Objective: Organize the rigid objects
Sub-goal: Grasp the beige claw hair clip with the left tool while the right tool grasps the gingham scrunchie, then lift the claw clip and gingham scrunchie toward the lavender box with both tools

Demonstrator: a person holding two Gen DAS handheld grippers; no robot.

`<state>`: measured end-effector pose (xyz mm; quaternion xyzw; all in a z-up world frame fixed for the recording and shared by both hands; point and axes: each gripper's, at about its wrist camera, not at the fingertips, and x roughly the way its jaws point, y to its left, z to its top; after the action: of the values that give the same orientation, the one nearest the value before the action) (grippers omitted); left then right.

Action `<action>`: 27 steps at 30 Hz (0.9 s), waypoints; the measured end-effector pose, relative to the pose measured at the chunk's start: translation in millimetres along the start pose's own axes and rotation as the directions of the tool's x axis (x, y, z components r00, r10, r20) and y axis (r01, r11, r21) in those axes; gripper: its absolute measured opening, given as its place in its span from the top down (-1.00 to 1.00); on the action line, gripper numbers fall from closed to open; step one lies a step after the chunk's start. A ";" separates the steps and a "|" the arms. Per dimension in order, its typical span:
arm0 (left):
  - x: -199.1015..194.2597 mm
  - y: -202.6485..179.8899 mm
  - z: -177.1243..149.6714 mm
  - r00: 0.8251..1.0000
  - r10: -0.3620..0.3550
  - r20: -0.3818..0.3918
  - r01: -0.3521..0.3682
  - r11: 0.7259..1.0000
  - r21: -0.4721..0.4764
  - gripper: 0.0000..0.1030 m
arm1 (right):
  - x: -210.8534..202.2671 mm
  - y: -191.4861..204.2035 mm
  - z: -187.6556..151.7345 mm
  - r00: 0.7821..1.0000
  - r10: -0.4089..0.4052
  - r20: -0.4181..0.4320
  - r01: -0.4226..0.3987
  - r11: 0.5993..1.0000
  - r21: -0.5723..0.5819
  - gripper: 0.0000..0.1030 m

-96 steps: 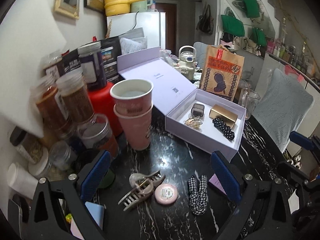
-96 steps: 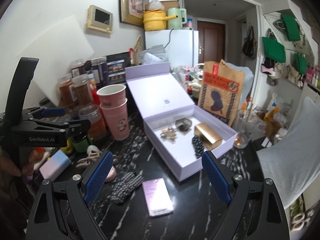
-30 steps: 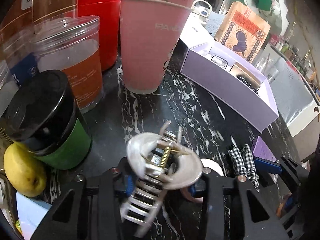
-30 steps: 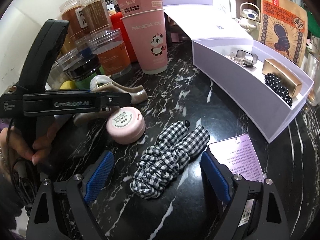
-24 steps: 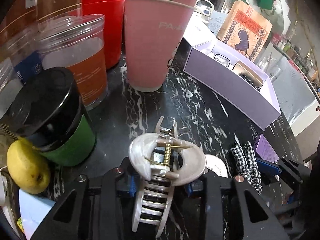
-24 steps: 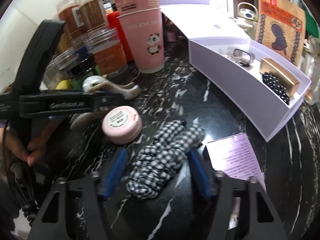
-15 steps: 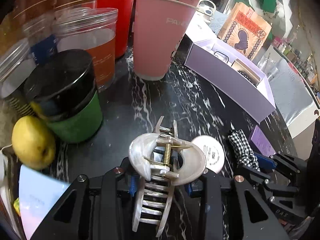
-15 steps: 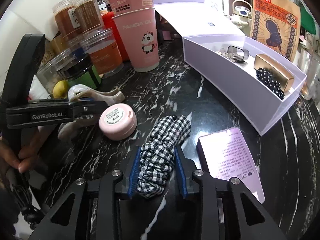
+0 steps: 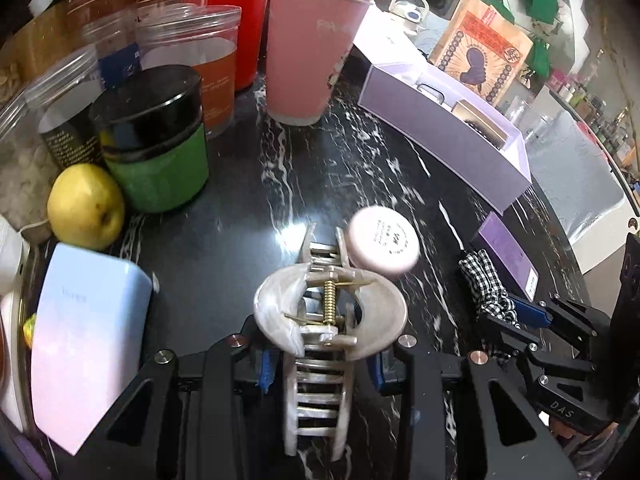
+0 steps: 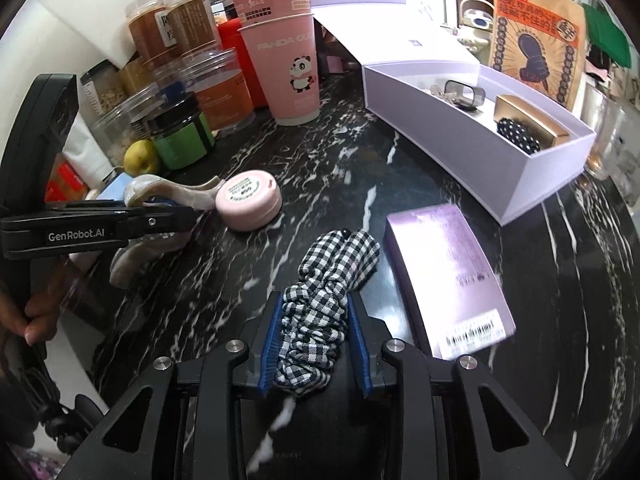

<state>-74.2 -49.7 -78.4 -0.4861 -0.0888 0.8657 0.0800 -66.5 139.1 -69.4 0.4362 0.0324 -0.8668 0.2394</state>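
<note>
On the black marble worktop (image 10: 320, 160) I count one hair claw clip (image 9: 320, 344), one round pink case (image 10: 248, 200), one checked scrunchie (image 10: 320, 312), one flat purple packet (image 10: 444, 264) and one open lilac box (image 10: 460, 148), with two stacked pink cups (image 10: 288, 60) behind. The left tongs (image 9: 322, 372) are closed on the clip, its long axis running along the fingers, teeth toward the camera. The right tongs (image 10: 314, 344) have just been closing and now squeeze the scrunchie, which stretches away from them toward the box.
</note>
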 end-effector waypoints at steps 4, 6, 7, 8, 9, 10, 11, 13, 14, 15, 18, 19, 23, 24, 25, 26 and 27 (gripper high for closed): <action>-2.8 -6.3 -7.2 1.000 0.013 -0.007 -0.013 1.000 0.012 0.33 | -7.3 0.9 -8.3 1.000 -0.001 -0.004 0.001 1.000 -0.019 0.40; -4.7 -7.7 -10.6 1.000 0.010 -0.009 -0.010 1.000 0.000 0.33 | -10.2 1.5 -11.5 1.000 -0.001 -0.005 0.000 1.000 -0.027 0.40; -5.3 -7.9 -12.4 1.000 0.005 -0.008 -0.005 1.000 -0.005 0.33 | -12.1 1.9 -13.9 1.000 0.002 -0.006 -0.002 1.000 -0.030 0.40; -6.2 -9.5 -15.0 1.000 0.002 -0.009 -0.002 1.000 -0.004 0.32 | -13.4 1.8 -15.3 1.000 0.004 -0.007 -0.005 1.000 -0.030 0.40; -6.6 -10.4 -16.3 1.000 0.003 -0.010 -0.003 1.000 0.000 0.33 | -14.5 1.3 -16.6 1.000 0.005 -0.007 -0.005 1.000 -0.028 0.40; -6.8 -12.2 -17.0 1.000 0.005 -0.011 -0.005 1.000 0.005 0.33 | -15.7 0.9 -18.1 1.000 0.005 -0.006 -0.005 1.000 -0.026 0.40; -7.0 -14.0 -17.9 1.000 0.009 -0.010 -0.009 1.000 0.011 0.33 | -16.4 0.9 -19.0 1.000 0.004 -0.005 -0.005 1.000 -0.027 0.40; -5.8 -15.4 -18.9 1.000 0.017 -0.009 -0.017 1.000 0.014 0.32 | -17.1 1.0 -20.0 1.000 0.006 -0.004 -0.006 1.000 -0.029 0.34; -4.6 -16.1 -19.2 1.000 0.022 -0.012 -0.021 1.000 0.017 0.32 | -17.1 1.0 -20.0 1.000 0.004 -0.003 -0.004 1.000 -0.028 0.34; -2.1 -16.8 -19.5 0.999 0.025 -0.022 -0.025 1.000 0.018 0.32 | -17.0 1.2 -20.2 1.000 0.003 -0.002 -0.003 1.000 -0.027 0.26; 0.0 -20.9 -20.3 0.998 0.056 -0.015 -0.055 0.998 0.042 0.31 | -15.8 3.5 -19.5 1.000 -0.012 0.004 0.012 0.999 -0.044 -0.12; 0.9 -22.6 -20.3 0.998 0.067 -0.013 -0.066 0.996 0.056 0.31 | -14.3 4.9 -19.2 1.000 -0.027 0.005 0.027 0.998 -0.054 -0.21; 5.8 -30.1 -18.9 0.992 0.128 0.002 -0.127 0.986 0.108 0.30 | -10.8 7.2 -17.6 0.999 -0.050 0.013 0.050 0.997 -0.066 -0.21; 7.0 -32.2 -18.7 0.989 0.148 0.007 -0.148 0.982 0.120 0.30 | -10.4 6.8 -17.2 0.999 -0.052 0.014 0.052 0.997 -0.062 -0.21; 7.7 -33.7 -18.8 0.987 0.162 0.012 -0.162 0.978 0.128 0.29 | -9.8 6.4 -16.5 0.998 -0.054 0.017 0.054 0.997 -0.055 -0.21; 7.8 -34.4 -19.2 0.985 0.168 0.021 -0.170 0.977 0.130 0.27 | -9.5 5.9 -16.0 0.998 -0.055 0.018 0.055 0.997 -0.050 -0.21; 7.5 -33.5 -19.4 0.986 0.165 0.025 -0.167 0.978 0.124 0.28 | -9.3 5.6 -15.8 0.998 -0.056 0.019 0.057 0.997 -0.046 -0.21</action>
<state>-59.7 -14.0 -86.8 -0.4793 0.0061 0.8768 0.0372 -47.6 142.0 -71.1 0.4218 0.0626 -0.8760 0.2253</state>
